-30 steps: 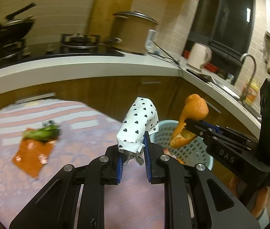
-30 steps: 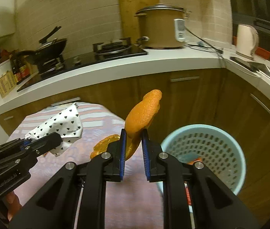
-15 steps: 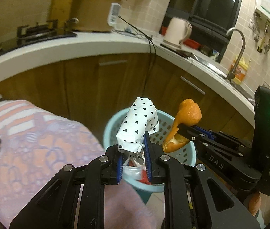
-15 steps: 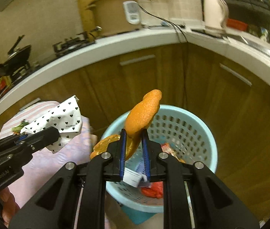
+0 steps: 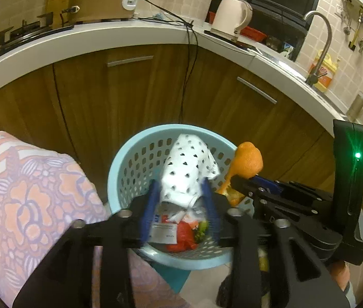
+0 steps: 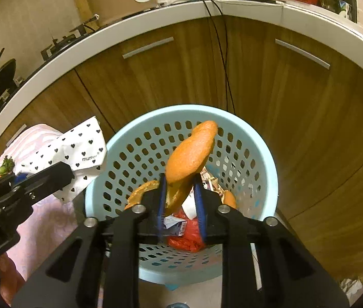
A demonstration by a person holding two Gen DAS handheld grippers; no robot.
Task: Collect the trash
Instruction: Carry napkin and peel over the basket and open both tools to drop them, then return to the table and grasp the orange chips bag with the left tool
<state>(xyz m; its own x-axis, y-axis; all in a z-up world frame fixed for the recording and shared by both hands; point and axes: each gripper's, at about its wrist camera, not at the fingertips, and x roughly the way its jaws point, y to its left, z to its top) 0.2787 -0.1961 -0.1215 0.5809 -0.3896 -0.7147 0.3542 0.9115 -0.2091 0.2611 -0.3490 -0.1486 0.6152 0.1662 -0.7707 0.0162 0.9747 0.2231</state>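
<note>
A light-blue perforated trash basket (image 5: 120, 164) stands on the floor by the wooden cabinets; it also shows in the right wrist view (image 6: 266, 154), holding red plastic and paper scraps. My left gripper (image 5: 181, 192) has its jaws spread apart over the basket, and the white heart-print paper wrapper (image 5: 186, 172) sits loosely between them. The wrapper also shows in the right wrist view (image 6: 79, 151). My right gripper (image 6: 180, 192) hangs over the basket with its jaws opening around an orange peel (image 6: 191, 151). The peel also shows in the left wrist view (image 5: 248, 159).
A table with a pink patterned cloth (image 5: 27, 192) lies left of the basket, with green scraps (image 6: 4, 165) on it. A white counter (image 5: 104, 36) curves around above the cabinets, carrying a kettle (image 5: 231, 16), rice cooker and sink faucet (image 5: 320, 43). A black cord (image 5: 186, 77) hangs down the cabinet front.
Both grippers moved from the table to above the basket and tilted down. Both sets of jaws have spread wider, loosening the wrapper and the peel.
</note>
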